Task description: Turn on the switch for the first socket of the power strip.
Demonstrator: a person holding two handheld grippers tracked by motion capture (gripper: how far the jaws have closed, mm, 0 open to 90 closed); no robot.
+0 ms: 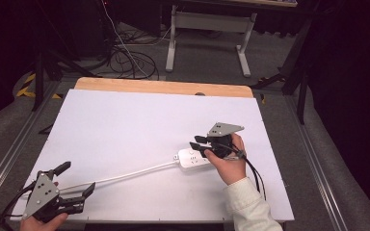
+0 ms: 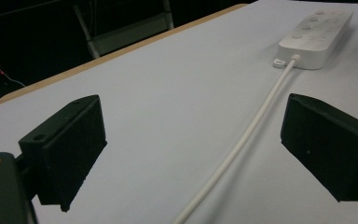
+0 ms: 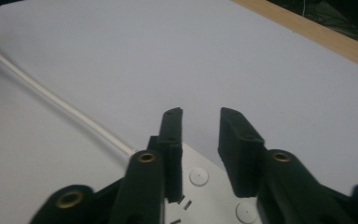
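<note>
A white power strip [image 1: 194,159] lies on the counter [image 1: 125,125], right of centre, its cord [image 1: 125,176] trailing toward the near left. The right gripper [image 1: 198,142] hangs over the strip's top, jaws narrowed with an empty gap between them. The left gripper [image 1: 75,179] rests near the left corner, jaws wide apart astride the cord without touching it.

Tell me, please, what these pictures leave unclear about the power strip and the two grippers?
- Power strip: its right end in the high view is covered by the right gripper and hand.
- Cable: its plug end is cut off by the left gripper view's bottom edge.
- Right gripper view: whether the narrowed pads touch the strip cannot be told.
- Left gripper: jaws wide apart, nothing held.
</note>
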